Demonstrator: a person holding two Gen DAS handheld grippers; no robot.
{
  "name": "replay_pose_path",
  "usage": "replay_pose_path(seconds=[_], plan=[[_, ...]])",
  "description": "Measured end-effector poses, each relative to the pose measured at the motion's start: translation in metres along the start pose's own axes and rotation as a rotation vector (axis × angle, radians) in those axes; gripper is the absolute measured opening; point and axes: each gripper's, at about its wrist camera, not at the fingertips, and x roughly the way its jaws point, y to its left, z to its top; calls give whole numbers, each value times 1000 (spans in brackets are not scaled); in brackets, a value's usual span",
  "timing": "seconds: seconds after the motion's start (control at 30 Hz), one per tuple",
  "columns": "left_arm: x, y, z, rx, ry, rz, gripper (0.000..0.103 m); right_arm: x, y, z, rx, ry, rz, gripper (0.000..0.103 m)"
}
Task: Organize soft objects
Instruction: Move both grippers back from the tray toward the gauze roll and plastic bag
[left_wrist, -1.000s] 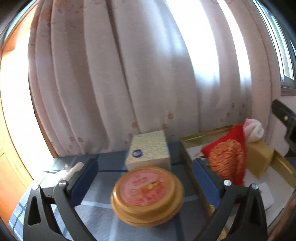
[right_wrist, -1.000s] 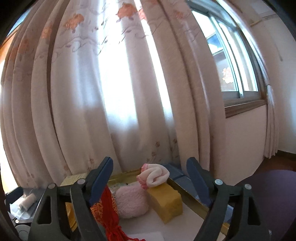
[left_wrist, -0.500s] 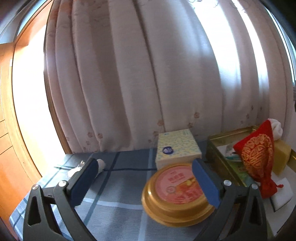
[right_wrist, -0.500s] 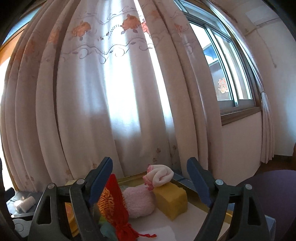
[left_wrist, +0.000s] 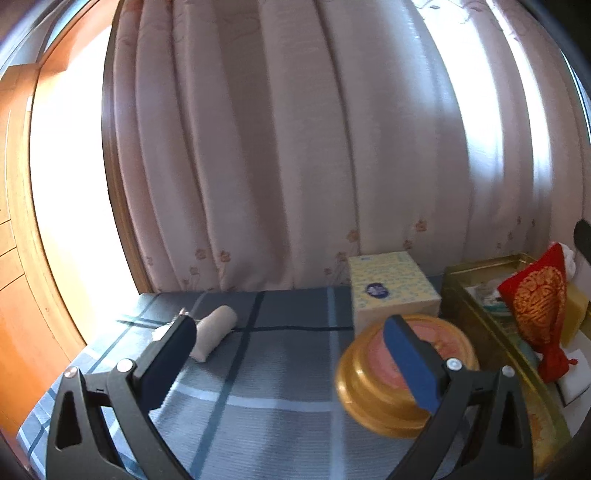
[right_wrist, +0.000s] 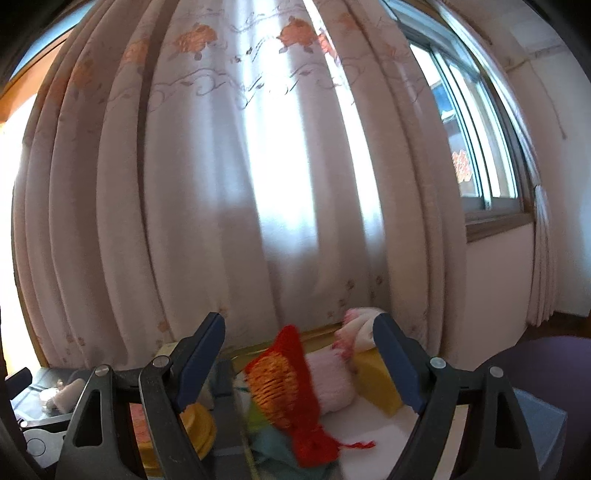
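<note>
Left claw (left_wrist: 288, 341) spread, empty. Rolled white cloth (left_wrist: 214, 332) just beyond its left finger: likely light, squashy; pinch mid-roll. Right claw (right_wrist: 297, 363) spread, empty.

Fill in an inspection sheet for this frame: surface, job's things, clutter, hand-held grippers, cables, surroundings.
Surface: table under a blue-grey checked cloth.
Job's things: white cloth roll lying alone on the cloth; gold tray at the right holding a red embroidered pouch, a yellow sponge, a pink fluffy item and a white-and-pink roll atop the sponge.
Clutter: tissue box by the curtain; round gold tin in front of it.
Hand-held grippers: left hand-held gripper open, empty, above the cloth; right hand-held gripper open, empty, facing the tray.
Cables: thin dark cord across the cloth.
Surroundings: floral curtain, window, wooden frame.
</note>
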Motion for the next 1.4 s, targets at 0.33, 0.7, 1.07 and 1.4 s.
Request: replay_pose_path(seconds=[0.33,0.7,1.07,1.4], plan=[[9,43,-3,-10,12,32,103,9,56,-10,-58,74,107,84],[16,88,-3,-44,21,77,102,9,117,-23,-108,113,214,84],[23,120,-6,-70,41,121,103,14,147,-27,-123,137,252,84],[40,161,-9,-81,93,216,102,25,176,-34,-144,197,302,84]])
